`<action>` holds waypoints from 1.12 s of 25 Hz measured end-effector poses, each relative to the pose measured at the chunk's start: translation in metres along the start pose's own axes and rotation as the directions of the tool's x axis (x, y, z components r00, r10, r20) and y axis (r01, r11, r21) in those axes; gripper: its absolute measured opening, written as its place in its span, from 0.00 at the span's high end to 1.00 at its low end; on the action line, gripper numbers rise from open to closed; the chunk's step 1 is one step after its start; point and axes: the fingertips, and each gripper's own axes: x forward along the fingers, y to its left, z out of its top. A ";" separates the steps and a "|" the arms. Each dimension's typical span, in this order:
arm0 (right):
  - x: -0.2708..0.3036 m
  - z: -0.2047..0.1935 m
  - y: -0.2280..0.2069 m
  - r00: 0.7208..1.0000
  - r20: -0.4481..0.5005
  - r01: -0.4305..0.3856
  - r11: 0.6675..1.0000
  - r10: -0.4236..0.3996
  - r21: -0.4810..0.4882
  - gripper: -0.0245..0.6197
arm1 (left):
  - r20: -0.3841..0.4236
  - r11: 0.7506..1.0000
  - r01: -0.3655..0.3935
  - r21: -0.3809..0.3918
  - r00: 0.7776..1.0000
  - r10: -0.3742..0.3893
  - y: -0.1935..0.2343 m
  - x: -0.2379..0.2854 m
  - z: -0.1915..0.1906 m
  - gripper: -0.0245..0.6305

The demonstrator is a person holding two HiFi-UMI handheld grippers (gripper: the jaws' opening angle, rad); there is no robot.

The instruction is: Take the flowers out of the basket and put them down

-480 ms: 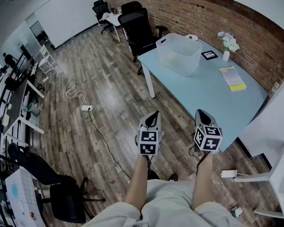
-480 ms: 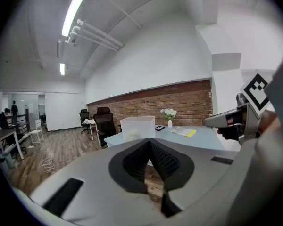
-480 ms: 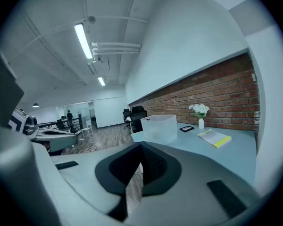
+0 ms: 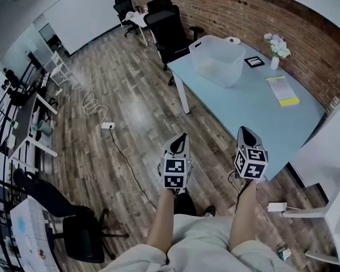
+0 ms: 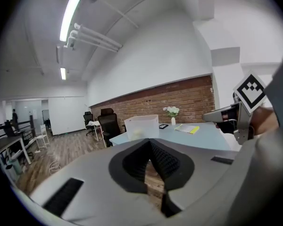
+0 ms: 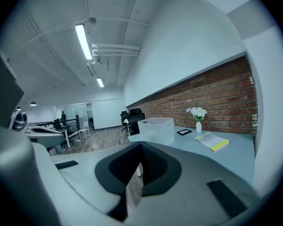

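The pale blue rectangular table (image 4: 260, 115) carries a translucent white plastic basket (image 4: 218, 58) at its far left end; only the left gripper view shows a pale shape (image 5: 137, 133) through its wall. Left tongs (image 4: 182, 136) and right tongs (image 4: 242, 130) hang over the wooden floor (image 4: 130, 112), short of the table; their own views show both pressed together, empty. White flowers in a small vase (image 4: 276, 45) stand far right, apart from the basket.

No words, labels, brands or numbers can be read anywhere.

Bright ceiling tube lights (image 5: 70, 17) glare; fisheye edges bend (dark vignette in 2 gripper views).
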 end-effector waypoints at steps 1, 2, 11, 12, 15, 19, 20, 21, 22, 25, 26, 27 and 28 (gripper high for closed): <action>0.000 0.000 0.000 1.000 0.008 0.003 1.000 -0.003 -0.007 0.96 | 0.005 1.000 -0.012 -0.006 1.000 0.012 0.004 -0.001 0.000 0.94; -0.001 -0.001 0.001 1.000 0.013 0.005 1.000 -0.005 -0.011 0.96 | 0.014 0.999 -0.027 -0.018 1.000 0.028 0.009 -0.001 0.001 0.94; 0.026 0.008 -0.005 1.000 -0.012 -0.003 0.999 0.002 -0.035 0.96 | 0.047 0.997 -0.041 -0.058 0.998 0.044 0.031 0.028 0.014 0.94; 0.028 0.007 -0.007 1.000 -0.019 -0.003 0.999 0.002 -0.034 0.96 | 0.049 0.997 -0.037 -0.063 0.998 0.040 0.033 0.031 0.015 0.94; 0.040 0.008 -0.011 0.999 -0.039 0.001 0.999 -0.003 -0.043 0.96 | 0.052 0.998 -0.028 -0.063 0.998 0.032 0.040 0.047 0.021 0.94; 0.058 0.019 -0.015 0.998 -0.056 0.009 0.997 -0.013 -0.072 0.96 | 0.054 0.996 -0.018 -0.092 0.998 0.023 0.051 0.071 0.028 0.94; 0.063 0.022 -0.014 0.998 -0.057 0.004 0.997 -0.008 -0.072 0.96 | 0.056 0.995 -0.016 -0.097 0.998 0.021 0.055 0.076 0.030 0.94; 0.069 0.024 -0.012 0.998 -0.059 -0.004 0.997 -0.001 -0.073 0.96 | 0.059 0.995 -0.013 -0.102 0.998 0.019 0.059 0.081 0.031 0.94; 0.075 0.025 -0.008 0.998 -0.065 -0.012 0.997 0.007 -0.080 0.96 | 0.062 0.994 -0.011 -0.105 0.998 0.018 0.063 0.087 0.033 0.94; 0.100 0.030 -0.001 0.996 -0.085 -0.024 0.991 0.013 -0.133 0.96 | 0.074 0.995 -0.008 -0.104 0.997 0.016 0.076 0.110 0.041 0.94; 0.109 0.032 -0.002 0.996 -0.092 -0.021 0.989 0.008 -0.147 0.96 | 0.076 0.995 -0.006 -0.099 0.997 0.014 0.081 0.120 0.046 0.94; 0.117 0.035 -0.004 0.995 -0.096 -0.015 0.989 0.001 -0.150 0.96 | 0.078 0.996 -0.003 -0.092 0.997 0.010 0.085 0.129 0.051 0.94; 0.124 0.038 -0.006 0.995 -0.096 -0.006 0.990 -0.008 -0.144 0.96 | 0.081 0.997 0.003 -0.083 0.997 0.003 0.089 0.137 0.056 0.94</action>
